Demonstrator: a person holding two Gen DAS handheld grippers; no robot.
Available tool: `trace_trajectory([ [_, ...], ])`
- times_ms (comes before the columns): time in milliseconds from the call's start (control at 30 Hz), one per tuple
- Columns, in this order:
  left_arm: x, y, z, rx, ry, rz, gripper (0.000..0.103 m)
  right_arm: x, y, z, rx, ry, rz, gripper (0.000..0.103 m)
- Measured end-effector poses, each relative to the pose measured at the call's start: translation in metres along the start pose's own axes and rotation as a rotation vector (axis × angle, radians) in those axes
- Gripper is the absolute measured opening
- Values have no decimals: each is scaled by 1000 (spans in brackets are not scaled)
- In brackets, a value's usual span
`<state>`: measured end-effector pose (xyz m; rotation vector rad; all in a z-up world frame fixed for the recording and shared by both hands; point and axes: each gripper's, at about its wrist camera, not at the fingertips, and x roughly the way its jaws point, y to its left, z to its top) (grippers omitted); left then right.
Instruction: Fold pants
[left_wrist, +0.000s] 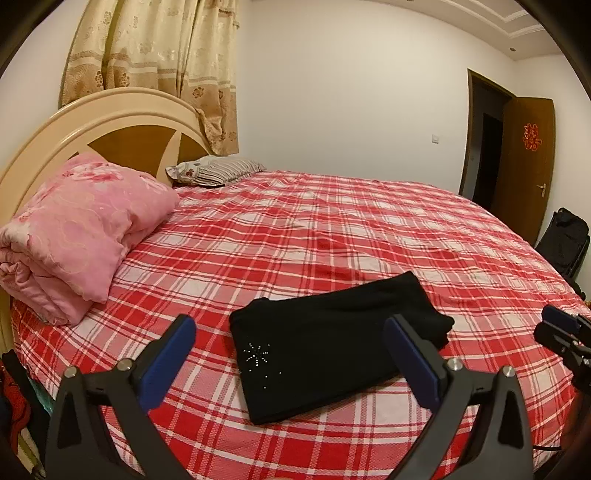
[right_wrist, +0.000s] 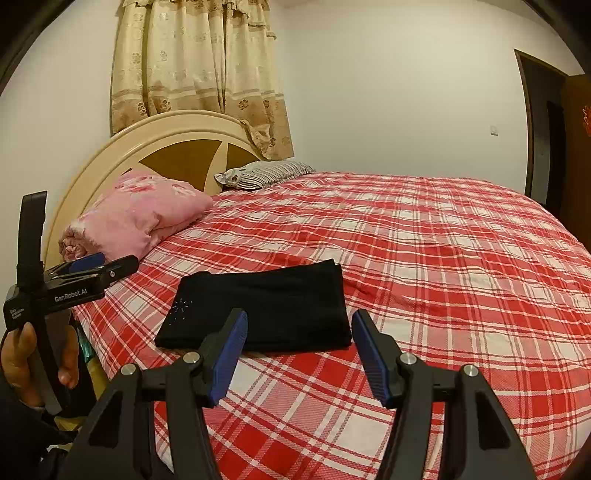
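Observation:
Black pants (left_wrist: 332, 347) lie folded into a flat rectangle on the red plaid bed (left_wrist: 332, 229), with a small rhinestone star near their left corner. My left gripper (left_wrist: 291, 328) is open and empty, raised in front of the pants, its blue pads either side of them. In the right wrist view the folded pants (right_wrist: 266, 306) lie just beyond my right gripper (right_wrist: 299, 325), which is open and empty above the bed's near edge. The left gripper's fingers (right_wrist: 96, 266) show at the left of that view, held in a hand.
A folded pink quilt (left_wrist: 77, 236) lies at the left by the cream headboard (left_wrist: 122, 122). A striped pillow (left_wrist: 218, 170) lies at the far end. A brown door (left_wrist: 524, 166) stands open at the right, with a black chair (left_wrist: 565, 240) beside it.

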<state>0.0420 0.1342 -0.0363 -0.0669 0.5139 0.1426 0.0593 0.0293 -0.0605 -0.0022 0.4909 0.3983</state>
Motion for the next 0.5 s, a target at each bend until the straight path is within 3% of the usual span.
trace_trajectory([
  [200,9,-2,-4,1,44,-12,103,2,1,-2,-3,13,1,61],
  [500,12,-9,-10,45,49,-18,103,3,1,-7,-1,22,1,61],
])
